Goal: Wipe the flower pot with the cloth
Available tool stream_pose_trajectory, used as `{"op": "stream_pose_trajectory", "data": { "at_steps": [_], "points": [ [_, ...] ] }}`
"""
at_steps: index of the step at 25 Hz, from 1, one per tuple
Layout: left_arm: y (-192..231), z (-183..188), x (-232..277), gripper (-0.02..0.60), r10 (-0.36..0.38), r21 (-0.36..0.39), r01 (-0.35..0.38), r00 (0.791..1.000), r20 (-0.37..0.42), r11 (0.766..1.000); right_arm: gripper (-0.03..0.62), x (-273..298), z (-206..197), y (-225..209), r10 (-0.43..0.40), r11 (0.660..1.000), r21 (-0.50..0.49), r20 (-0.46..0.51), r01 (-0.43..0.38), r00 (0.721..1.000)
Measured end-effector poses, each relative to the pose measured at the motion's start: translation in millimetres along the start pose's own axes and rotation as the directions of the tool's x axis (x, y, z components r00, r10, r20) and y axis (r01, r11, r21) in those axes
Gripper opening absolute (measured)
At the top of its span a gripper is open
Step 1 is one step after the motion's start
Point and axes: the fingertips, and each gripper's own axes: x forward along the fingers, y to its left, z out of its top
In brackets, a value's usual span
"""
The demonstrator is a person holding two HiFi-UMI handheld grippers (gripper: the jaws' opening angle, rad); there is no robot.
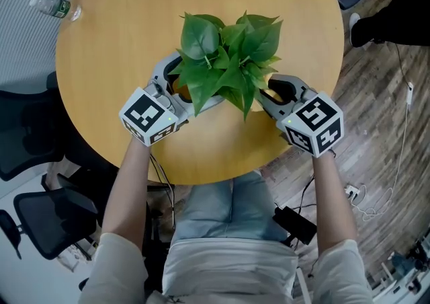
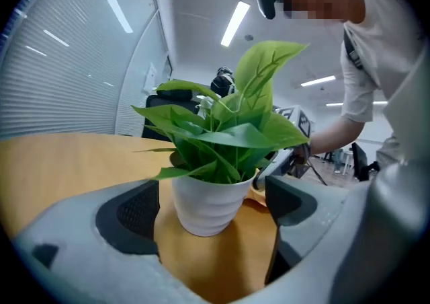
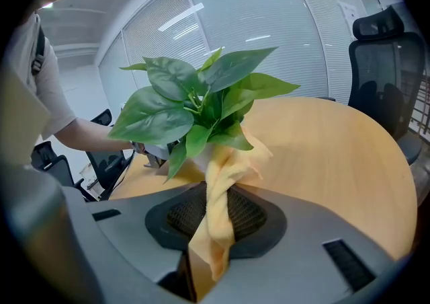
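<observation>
Wiping looks under way: the right tool (image 3: 213,220) clamps the cloth (image 3: 225,171) beside the flower pot (image 2: 205,203), which the open left tool (image 2: 209,230) straddles and probably should steady next.

Showing white, faintly ribbed, on the round ceramic flower pot (image 2: 205,205); glossy green on its broad leaves (image 1: 228,60); pale yellow on the twisted soft cloth (image 3: 218,208).

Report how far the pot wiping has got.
Done: the right gripper is shut on the yellow cloth, which reaches up to the white flower pot under the leaves. In hand: the fingers of the left gripper stand open either side of the pot, not gripping it. Left: the wiping itself; no frame shows how much of the pot has been cleaned.
</observation>
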Motion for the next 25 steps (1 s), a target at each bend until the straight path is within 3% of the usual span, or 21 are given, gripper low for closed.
{"op": "stream_pose_trajectory", "data": {
  "at_steps": [6, 9, 14, 19, 25],
  "points": [
    [1, 2, 9, 0.491, -0.178, 0.052, 0.178, 0.984, -0.007, 0.983, 0.086, -2, 0, -3, -0.016, 1.000, 0.021, 0.005, 0.016, 1.000],
    [-2, 7, 13, 0.490, -0.234, 0.062, 0.234, 0.972, 0.001, 0.970, 0.086, -2, 0, -3, -0.016, 1.000, 0.025, 0.002, 0.016, 1.000],
    [0, 14, 16, 0.471, -0.254, 0.051, 0.252, 0.967, 0.031, 0.966, 0.086, -3, 2, -6, -0.029, 0.999, 0.035, 0.006, 0.029, 1.000],
    [0, 14, 16, 0.465, -0.242, 0.041, 0.240, 0.969, 0.042, 0.970, 0.086, -9, 10, -34, -0.103, 0.994, 0.038, 0.011, 0.102, 0.995],
    [1, 12, 16, 0.465, -0.229, 0.037, 0.227, 0.973, 0.043, 0.973, 0.086, 7, 28, -42, -0.088, 0.994, -0.069, -0.004, 0.088, 0.996]
  ]
}}
